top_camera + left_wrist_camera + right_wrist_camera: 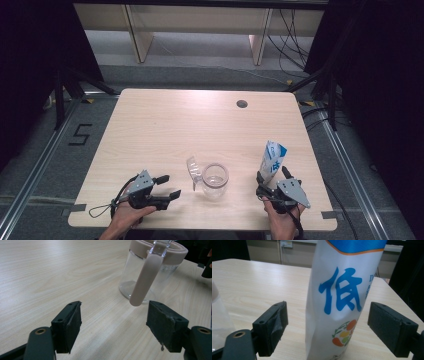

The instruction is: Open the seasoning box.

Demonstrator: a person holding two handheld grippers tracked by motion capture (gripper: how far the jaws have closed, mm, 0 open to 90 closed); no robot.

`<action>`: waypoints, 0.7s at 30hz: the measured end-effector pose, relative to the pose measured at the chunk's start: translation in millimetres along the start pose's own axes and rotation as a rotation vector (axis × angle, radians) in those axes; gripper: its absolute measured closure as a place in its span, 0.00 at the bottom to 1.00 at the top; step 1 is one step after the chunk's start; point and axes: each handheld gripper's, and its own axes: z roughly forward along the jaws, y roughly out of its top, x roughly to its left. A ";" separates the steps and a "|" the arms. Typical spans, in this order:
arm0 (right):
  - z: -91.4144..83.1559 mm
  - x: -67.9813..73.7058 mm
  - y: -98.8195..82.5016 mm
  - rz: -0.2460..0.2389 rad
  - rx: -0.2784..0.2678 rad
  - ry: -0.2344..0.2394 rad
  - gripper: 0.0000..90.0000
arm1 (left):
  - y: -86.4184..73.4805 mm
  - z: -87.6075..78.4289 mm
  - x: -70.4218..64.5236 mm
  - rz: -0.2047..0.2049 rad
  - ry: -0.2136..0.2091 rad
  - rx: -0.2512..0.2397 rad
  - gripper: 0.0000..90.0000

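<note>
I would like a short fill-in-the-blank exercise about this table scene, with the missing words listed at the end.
1. The jar has a clear body and a ____ rim.
2. The pouch stands between the open jaws of the ____ tongs.
3. The big character printed on the pouch is ____.
4. The left tongs are ____, with nothing between the jaws.

Missing words: pink; right; blue; open

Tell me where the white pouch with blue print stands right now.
In the high view the pouch stands upright at the table's near right, just beyond the right gripper and right of the clear jar.
</note>
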 end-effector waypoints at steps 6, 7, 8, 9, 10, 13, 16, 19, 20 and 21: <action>7.6 1.3 -2.7 0.049 0.014 -0.008 0.19 | 0.6 0.7 -0.7 0.006 0.012 0.010 0.31; 9.3 0.6 -3.1 0.040 0.025 0.005 0.19 | 1.0 0.9 0.5 0.024 0.003 0.009 0.31; 9.8 1.4 -3.5 0.049 0.020 -0.006 0.18 | 0.3 1.9 0.0 0.004 -0.003 0.003 0.31; 9.8 1.4 -3.5 0.049 0.020 -0.006 0.18 | 0.3 1.9 0.0 0.004 -0.003 0.003 0.31; 10.9 2.5 -4.4 0.057 0.018 -0.017 0.18 | 0.2 2.0 0.4 0.015 -0.004 0.005 0.31; 12.2 0.3 -4.5 0.040 0.010 -0.004 0.17 | -0.2 1.8 -0.7 0.000 0.006 0.009 0.31; 14.3 -1.8 -5.1 0.033 -0.001 0.004 0.17 | -0.4 2.2 -0.5 -0.005 0.007 0.007 0.30; 17.3 -1.9 -5.5 0.026 0.003 0.010 0.17 | -0.8 2.6 -0.1 -0.003 -0.001 0.002 0.30; 18.5 0.5 -5.7 0.046 -0.006 -0.007 0.17 | 0.0 1.8 1.7 0.015 -0.005 0.006 0.31; 18.5 0.5 -5.7 0.046 -0.006 -0.007 0.17 | 0.0 1.8 1.7 0.015 -0.005 0.006 0.31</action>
